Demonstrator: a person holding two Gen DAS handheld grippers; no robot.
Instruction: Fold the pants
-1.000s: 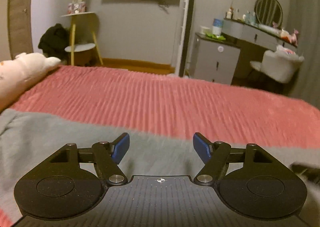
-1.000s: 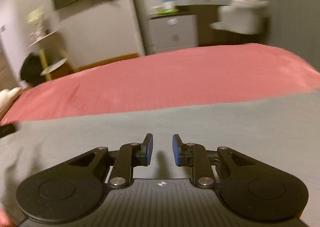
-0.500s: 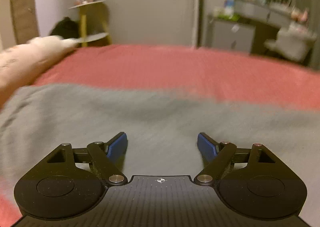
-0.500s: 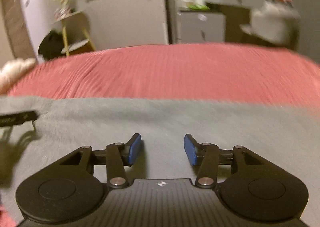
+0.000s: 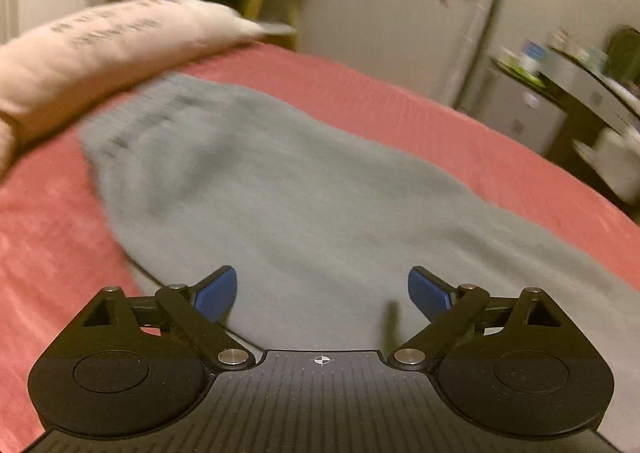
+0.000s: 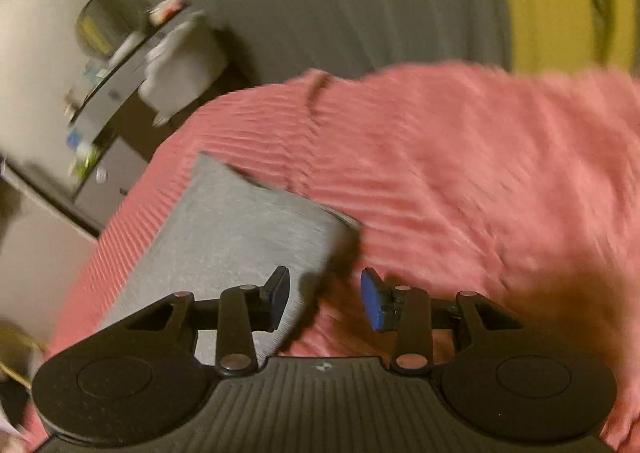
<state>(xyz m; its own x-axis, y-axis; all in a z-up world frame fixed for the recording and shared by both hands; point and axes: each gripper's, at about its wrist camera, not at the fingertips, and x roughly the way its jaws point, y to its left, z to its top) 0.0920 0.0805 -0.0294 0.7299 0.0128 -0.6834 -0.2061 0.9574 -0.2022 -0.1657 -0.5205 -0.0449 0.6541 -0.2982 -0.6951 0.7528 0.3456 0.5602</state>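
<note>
Bed (image 5: pixel 460 141) with ribbed pink cover offers open room on every side of the grey pants (image 5: pixel 280 193), lying flat lengthwise, waistband beside the pillow (image 5: pixel 100 49). Fabric looks soft, light, limp; best pinched at hem corners (image 6: pixel 340 225). Left claw (image 5: pixel 322 293) and right claw (image 6: pixel 325 299) stand apart, holding nothing.
</note>
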